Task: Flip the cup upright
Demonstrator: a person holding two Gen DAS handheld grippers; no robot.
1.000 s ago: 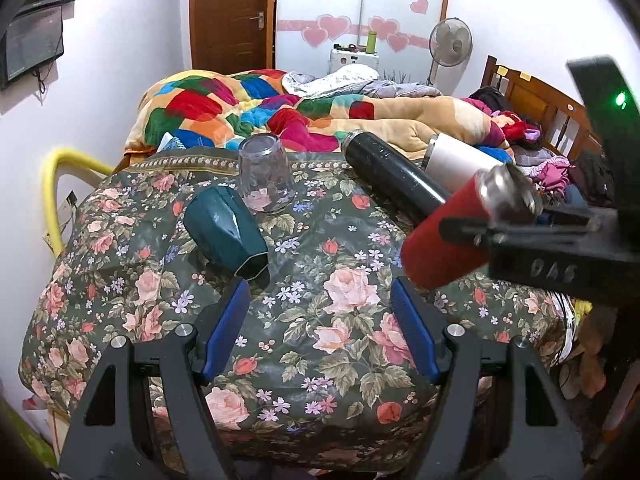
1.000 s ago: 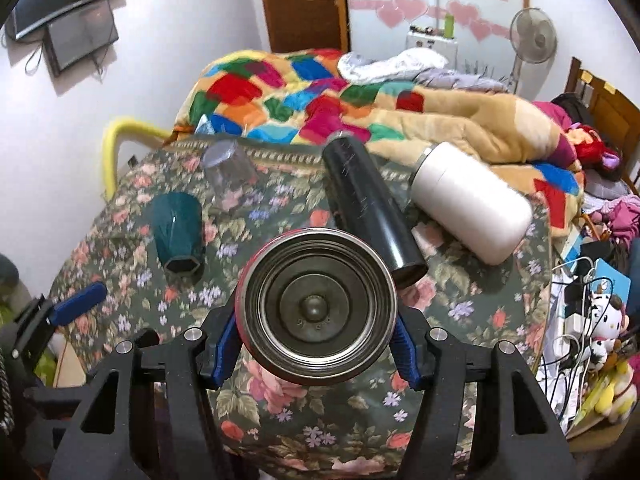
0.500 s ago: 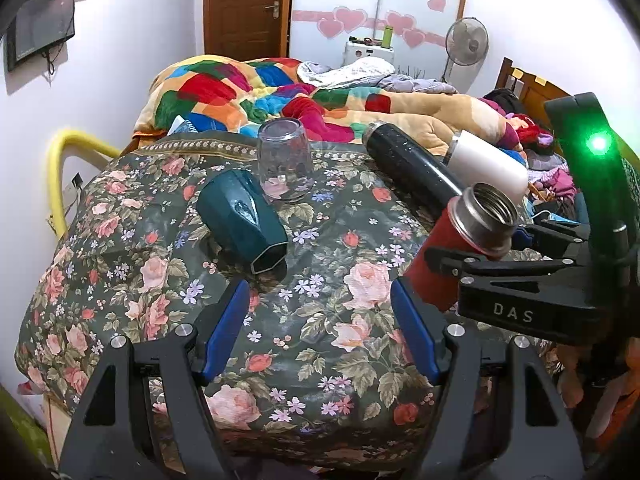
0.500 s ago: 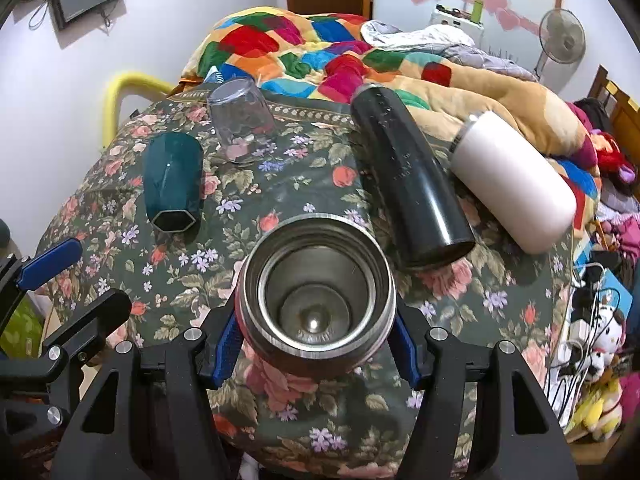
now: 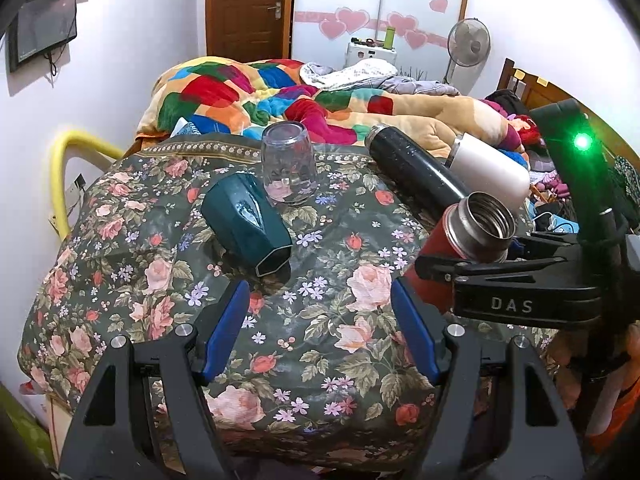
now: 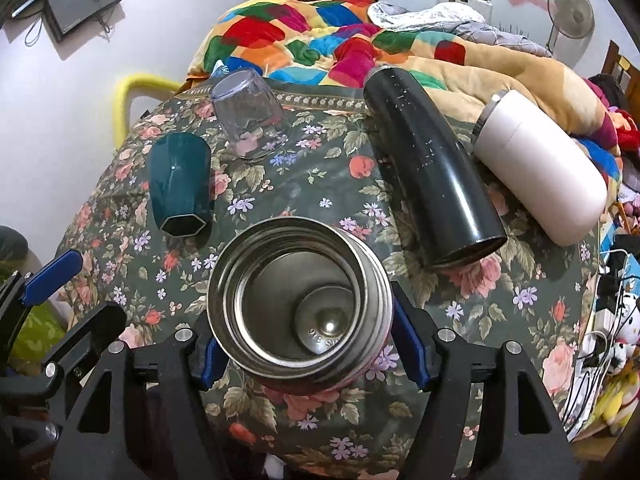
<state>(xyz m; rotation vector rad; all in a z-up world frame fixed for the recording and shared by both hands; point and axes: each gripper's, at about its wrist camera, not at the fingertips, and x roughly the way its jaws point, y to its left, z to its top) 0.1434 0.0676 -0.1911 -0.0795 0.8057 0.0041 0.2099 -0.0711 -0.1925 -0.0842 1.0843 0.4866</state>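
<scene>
My right gripper [image 6: 306,354] is shut on a red steel-lined flask cup [image 6: 300,312]. The cup is tilted, nearly upright, with its open mouth up, and in the left wrist view its red body [image 5: 434,258] reaches down to the floral cloth [image 5: 320,320]. My left gripper [image 5: 320,328] is open and empty above the near part of the cloth, left of the red cup. A teal cup [image 5: 248,224] lies on its side. A clear glass [image 5: 288,168] stands upside down behind it.
A black flask [image 6: 428,168] and a white flask [image 6: 540,168] lie on their sides at the right. A colourful blanket [image 5: 280,96] is piled behind the cloth. A yellow rail [image 5: 60,168] curves at the left. Cables and toys [image 6: 608,320] lie to the right.
My right gripper has turned the red cup from lying level, mouth toward the camera, to nearly upright, and lowered its base to the cloth. My left gripper stayed open and shifted only slightly.
</scene>
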